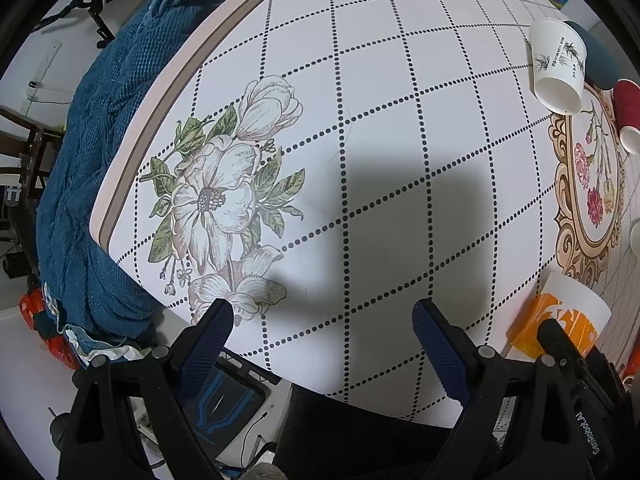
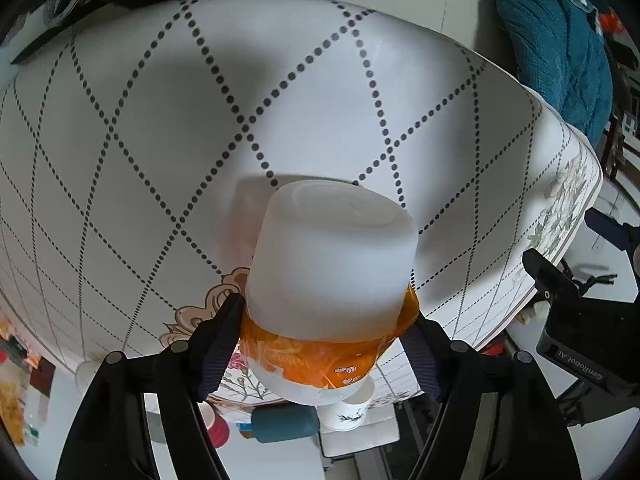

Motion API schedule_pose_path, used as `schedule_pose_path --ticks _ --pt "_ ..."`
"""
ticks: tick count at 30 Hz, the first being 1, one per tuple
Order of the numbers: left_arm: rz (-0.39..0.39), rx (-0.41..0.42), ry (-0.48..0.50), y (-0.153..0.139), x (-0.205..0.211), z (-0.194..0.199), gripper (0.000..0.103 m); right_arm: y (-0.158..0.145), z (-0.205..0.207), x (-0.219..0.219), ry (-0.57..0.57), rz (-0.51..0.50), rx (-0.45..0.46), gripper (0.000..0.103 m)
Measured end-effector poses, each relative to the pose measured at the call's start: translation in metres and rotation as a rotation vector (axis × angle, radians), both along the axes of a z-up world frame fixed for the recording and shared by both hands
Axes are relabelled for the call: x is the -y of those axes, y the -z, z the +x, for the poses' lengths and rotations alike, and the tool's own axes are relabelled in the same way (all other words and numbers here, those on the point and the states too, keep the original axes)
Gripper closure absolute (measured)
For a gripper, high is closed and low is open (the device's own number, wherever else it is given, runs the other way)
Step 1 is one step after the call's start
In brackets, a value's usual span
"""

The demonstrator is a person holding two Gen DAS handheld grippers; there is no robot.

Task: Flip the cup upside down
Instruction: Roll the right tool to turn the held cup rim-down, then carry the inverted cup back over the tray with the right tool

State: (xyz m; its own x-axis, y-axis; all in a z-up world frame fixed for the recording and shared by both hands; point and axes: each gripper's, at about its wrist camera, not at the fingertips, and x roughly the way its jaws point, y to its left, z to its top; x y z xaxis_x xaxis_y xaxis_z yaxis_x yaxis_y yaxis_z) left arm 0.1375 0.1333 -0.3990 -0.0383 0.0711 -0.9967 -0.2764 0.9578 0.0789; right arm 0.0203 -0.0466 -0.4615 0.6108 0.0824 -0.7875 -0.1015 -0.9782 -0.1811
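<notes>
My right gripper (image 2: 326, 330) is shut on a white cup with an orange band (image 2: 332, 264), gripping it at the band. The cup's flat base points away from the camera toward the table. The same cup (image 1: 560, 316) shows at the lower right of the left wrist view, with the right gripper's black body beside it. My left gripper (image 1: 322, 322) is open and empty, hovering over the table's near edge beside a printed flower.
The table (image 1: 380, 120) has a white cloth with a dotted diamond grid. A white paper cup (image 1: 558, 66) lies on its side at the far right, next to a teal cup (image 1: 596, 52) and a red cup (image 1: 628, 108). A blue blanket (image 1: 100, 160) hangs left of the table.
</notes>
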Motion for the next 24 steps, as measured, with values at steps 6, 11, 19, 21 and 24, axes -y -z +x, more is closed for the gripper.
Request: schedule_pose_path --ticks 6,11,19,21,24 --pt "0.003 0.004 -0.001 -0.005 0.001 0.004 0.011 -0.006 -0.004 -0.008 0.060 0.013 -0.007 0.026" --pt "0.006 0.006 0.000 -0.008 0.001 0.005 0.011 -0.010 0.004 -0.020 0.192 0.034 -0.006 0.026" --pt "0.011 0.013 0.004 -0.014 0.000 0.008 0.011 -0.020 0.031 -0.043 0.572 0.041 -0.023 0.026" --pt "0.012 0.016 0.010 -0.015 0.001 0.010 0.011 -0.021 0.040 -0.046 0.687 0.037 -0.030 0.026" --pt "0.013 0.020 0.021 -0.017 0.003 0.013 0.011 -0.022 0.051 -0.050 0.841 0.032 -0.038 0.026"
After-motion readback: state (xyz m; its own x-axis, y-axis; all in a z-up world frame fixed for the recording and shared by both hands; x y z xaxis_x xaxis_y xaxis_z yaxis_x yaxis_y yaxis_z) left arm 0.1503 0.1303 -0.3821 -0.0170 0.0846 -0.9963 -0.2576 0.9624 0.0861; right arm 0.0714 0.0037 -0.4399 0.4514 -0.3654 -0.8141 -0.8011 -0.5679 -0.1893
